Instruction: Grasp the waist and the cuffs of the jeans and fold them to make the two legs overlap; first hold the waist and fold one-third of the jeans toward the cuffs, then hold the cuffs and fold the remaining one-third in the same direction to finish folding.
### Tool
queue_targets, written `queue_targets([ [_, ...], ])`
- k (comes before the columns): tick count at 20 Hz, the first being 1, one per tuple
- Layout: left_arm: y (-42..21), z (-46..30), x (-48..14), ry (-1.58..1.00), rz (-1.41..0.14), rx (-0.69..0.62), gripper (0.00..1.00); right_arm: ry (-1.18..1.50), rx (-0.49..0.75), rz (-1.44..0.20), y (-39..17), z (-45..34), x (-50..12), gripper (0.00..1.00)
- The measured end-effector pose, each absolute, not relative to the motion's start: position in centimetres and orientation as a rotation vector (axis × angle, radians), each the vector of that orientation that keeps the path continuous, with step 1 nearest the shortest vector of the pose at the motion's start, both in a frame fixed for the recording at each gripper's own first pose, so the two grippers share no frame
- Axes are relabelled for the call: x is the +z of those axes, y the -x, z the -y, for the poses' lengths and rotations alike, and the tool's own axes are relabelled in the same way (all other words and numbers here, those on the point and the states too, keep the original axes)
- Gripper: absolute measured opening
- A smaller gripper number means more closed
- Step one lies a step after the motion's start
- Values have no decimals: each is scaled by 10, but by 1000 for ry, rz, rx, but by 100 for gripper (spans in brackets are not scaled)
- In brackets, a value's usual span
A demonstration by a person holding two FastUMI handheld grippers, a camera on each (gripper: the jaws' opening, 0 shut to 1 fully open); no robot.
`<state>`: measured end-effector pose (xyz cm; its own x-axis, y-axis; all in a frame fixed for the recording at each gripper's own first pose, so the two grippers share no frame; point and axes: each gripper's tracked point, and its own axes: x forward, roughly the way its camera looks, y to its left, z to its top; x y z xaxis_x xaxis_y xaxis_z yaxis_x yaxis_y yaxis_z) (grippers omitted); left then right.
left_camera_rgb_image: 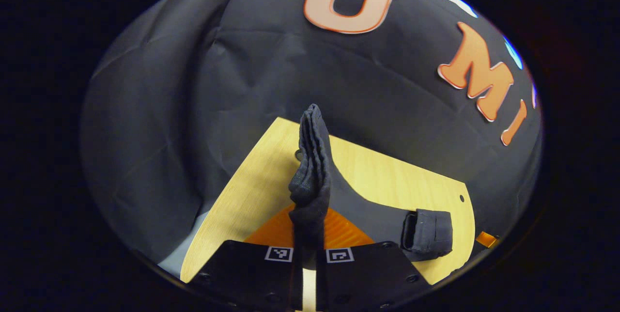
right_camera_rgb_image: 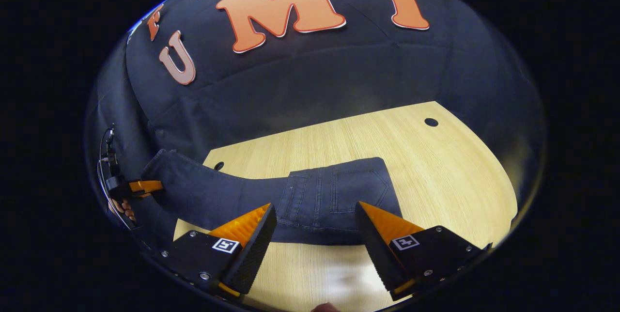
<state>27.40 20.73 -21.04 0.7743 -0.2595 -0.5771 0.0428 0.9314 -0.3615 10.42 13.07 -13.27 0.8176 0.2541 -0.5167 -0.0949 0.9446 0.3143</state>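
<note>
Left gripper [left_camera_rgb_image: 309, 234] jaws pinched together, raised — right gripper [right_camera_rgb_image: 315, 234] jaws spread wide, low.

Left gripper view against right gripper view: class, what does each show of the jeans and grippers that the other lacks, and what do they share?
Left gripper view: its hand-held gripper shut on a bunched cuff that stands up between the fingers, with a folded cloth end lying farther off.

Right gripper view: its hand-held gripper open just above the waist, where a back pocket shows; a hand holds the other gripper at the far leg end.

Both: dark jeans on a wooden table.
</note>
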Motion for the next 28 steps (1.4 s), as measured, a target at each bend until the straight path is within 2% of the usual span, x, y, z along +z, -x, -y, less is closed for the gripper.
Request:
queue_targets([
  [6,-253,-158,-159,325,-608,-247,10,-248,197,-550,-108,-105,-125,99],
  [15,-234,-25,-89,281,-568,-414,10,-199,200,-529,-107,-61,-128,98],
  [22,-219,86,-85,203,-601,-533,10,-215,199,-532,-111,-32,-134,99],
  [28,-204,171,-117,112,-671,-619,10,-226,187,-544,-118,-2,-144,99],
])
